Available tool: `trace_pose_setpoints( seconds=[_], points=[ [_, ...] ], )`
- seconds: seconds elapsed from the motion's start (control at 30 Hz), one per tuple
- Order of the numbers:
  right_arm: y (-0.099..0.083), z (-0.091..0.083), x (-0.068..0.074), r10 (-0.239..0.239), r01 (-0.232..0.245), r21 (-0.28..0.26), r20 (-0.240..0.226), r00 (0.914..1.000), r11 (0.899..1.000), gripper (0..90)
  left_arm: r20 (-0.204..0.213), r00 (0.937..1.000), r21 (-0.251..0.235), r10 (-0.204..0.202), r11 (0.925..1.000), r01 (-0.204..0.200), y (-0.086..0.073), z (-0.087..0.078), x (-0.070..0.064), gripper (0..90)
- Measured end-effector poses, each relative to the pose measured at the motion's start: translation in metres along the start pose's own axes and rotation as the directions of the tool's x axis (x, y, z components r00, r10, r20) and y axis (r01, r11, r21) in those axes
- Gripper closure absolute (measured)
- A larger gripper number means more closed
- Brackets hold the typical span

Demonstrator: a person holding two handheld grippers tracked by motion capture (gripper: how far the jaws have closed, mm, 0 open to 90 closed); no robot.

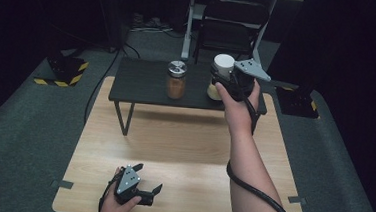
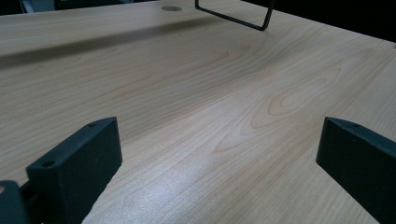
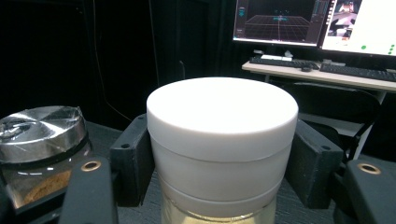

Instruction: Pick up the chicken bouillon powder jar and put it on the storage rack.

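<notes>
Fingers of right gripper (image 3: 219,158) clamped on white-lidded jar (image 3: 222,144) atop dark shelf (image 1: 142,80), beside metal-lidded jar (image 1: 176,79). Left gripper (image 1: 146,184) fingers spread wide over bare worktop (image 2: 196,93).

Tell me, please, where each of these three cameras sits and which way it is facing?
High view: above the person's side, looking forward and down on the wooden table; both forearms and grippers show.
Left gripper view: on the left gripper, looking low across the bare tabletop between open jaws.
Right gripper view: on the right gripper, facing the white-lidded jar.
Shared: that jar and the metal-lidded jar also appear in the high view.
</notes>
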State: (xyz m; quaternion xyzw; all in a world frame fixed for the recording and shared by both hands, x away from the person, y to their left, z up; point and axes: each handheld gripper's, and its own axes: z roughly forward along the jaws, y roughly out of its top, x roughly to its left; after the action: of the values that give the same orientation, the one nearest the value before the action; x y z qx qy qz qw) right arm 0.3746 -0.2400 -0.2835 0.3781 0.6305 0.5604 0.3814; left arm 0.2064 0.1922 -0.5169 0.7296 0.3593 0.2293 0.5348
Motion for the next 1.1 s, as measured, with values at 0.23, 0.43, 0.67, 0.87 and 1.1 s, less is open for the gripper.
trace_pose_setpoints(
  seconds=[0.23,0.43,0.67,0.87,1.1],
  points=[
    [-0.002,0.004,0.001,0.016,-0.016,0.003,0.004,0.9999,1.0,33.6,0.001,1.0,-0.002,-0.008,1.0,0.008,0.0,0.0,0.001,0.4],
    [-0.005,0.006,0.0,0.019,-0.019,0.009,0.009,0.9998,1.0,33.6,0.002,1.0,-0.001,-0.006,1.0,0.006,0.0,0.0,0.002,0.4],
    [-0.009,0.005,-0.003,0.026,-0.026,0.002,0.008,0.9996,1.0,33.6,0.002,1.0,0.0,-0.006,1.0,0.006,0.0,0.0,0.002,0.5],
    [-0.012,0.005,-0.005,0.029,-0.029,-0.007,0.009,0.9995,1.0,33.6,0.002,1.0,0.001,-0.001,1.0,0.001,0.0,0.0,0.001,0.4],
    [-0.011,0.005,-0.006,0.033,-0.033,0.0,0.004,0.9994,0.999,33.4,0.005,1.0,0.001,-0.002,1.0,0.002,0.0,0.0,0.002,0.4]
  ],
)
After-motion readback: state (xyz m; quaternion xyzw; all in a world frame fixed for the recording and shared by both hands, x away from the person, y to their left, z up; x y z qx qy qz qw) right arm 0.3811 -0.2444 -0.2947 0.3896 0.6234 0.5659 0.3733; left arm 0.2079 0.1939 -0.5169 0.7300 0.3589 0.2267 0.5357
